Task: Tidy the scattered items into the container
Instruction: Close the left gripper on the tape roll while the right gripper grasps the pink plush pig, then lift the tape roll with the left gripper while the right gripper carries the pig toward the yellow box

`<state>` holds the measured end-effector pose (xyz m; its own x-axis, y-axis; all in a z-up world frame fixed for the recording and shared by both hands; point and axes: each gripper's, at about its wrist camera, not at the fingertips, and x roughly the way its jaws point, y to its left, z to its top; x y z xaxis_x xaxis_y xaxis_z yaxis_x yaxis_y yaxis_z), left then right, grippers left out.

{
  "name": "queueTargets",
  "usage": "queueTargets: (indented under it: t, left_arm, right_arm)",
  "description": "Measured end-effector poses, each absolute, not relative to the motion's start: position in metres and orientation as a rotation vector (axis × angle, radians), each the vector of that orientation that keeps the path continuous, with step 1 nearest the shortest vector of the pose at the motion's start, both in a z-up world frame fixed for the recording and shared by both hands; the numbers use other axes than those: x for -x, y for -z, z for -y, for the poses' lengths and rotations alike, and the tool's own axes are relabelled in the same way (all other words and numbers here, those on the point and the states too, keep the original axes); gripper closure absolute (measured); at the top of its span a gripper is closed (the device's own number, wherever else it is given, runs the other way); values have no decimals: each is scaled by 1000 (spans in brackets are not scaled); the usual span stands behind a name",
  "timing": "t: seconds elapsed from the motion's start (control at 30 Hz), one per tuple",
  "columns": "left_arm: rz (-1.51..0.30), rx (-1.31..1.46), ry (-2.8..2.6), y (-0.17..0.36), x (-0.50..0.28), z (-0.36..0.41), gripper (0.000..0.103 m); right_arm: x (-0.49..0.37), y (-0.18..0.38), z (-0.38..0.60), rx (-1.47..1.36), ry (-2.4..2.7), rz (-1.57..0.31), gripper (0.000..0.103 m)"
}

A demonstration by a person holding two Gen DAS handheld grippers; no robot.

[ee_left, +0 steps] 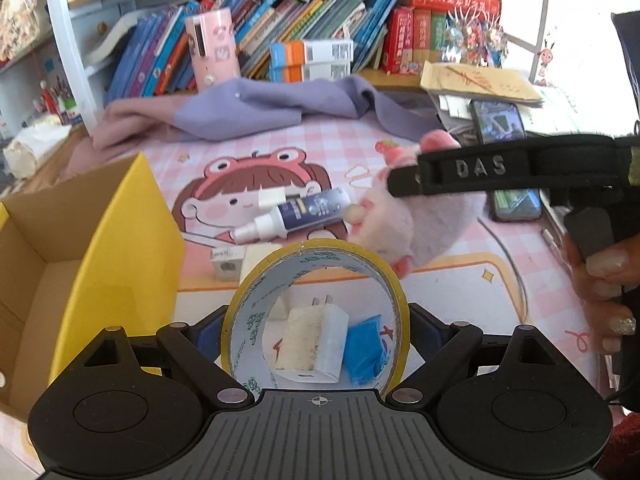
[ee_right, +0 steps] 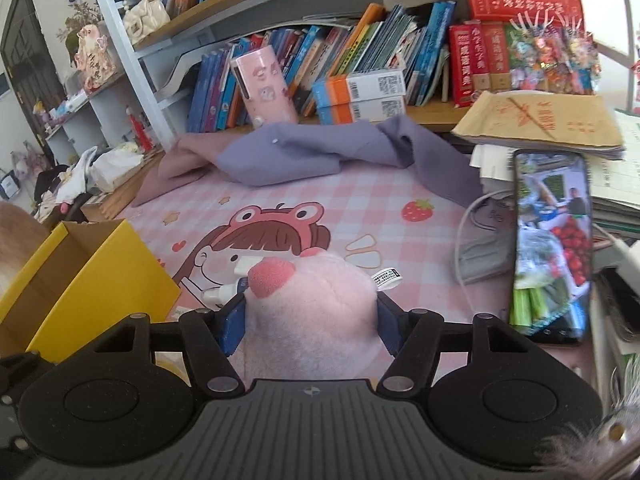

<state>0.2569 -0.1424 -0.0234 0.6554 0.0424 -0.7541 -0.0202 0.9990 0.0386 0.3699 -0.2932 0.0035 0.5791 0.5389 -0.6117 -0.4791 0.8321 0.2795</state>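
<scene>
1. The left gripper (ee_left: 316, 334) clamps a roll of yellow tape (ee_left: 316, 280) between its blue pads, the roll standing on edge directly ahead of the camera, just right of the yellow cardboard box (ee_left: 116, 240).
2. The right gripper (ee_right: 310, 320) squeezes a pink plush toy (ee_right: 316, 308) above the pink checked desk mat (ee_right: 400, 192), its fingers sunk into the fur on both sides.
3. The tape is a wide ring, yellow outside, with a printed grey core.
4. The toy is pale, fluffy, with a darker pink ear and a white label.
5. A spray bottle (ee_left: 288, 216), white charger (ee_left: 316, 344) and blue packet (ee_left: 366, 350) lie on the mat beyond the tape.
</scene>
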Motion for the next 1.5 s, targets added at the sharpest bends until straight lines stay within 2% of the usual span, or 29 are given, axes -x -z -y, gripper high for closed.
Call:
queueTargets:
  t: [0.73,1.13,1.5]
  left_arm:
    - [-764,-41,106,-18,-206,139,12]
    - [-705,-70,217,-23,-163,116,12]
    - [-690,-40,239,-24,-92,70,12]
  right_arm:
    - [-279,-32,313,61,-546,-698,40]
    - [-219,-41,288,72,-447,-684,40]
    - [-139,-44,244,87,-415,-672,40]
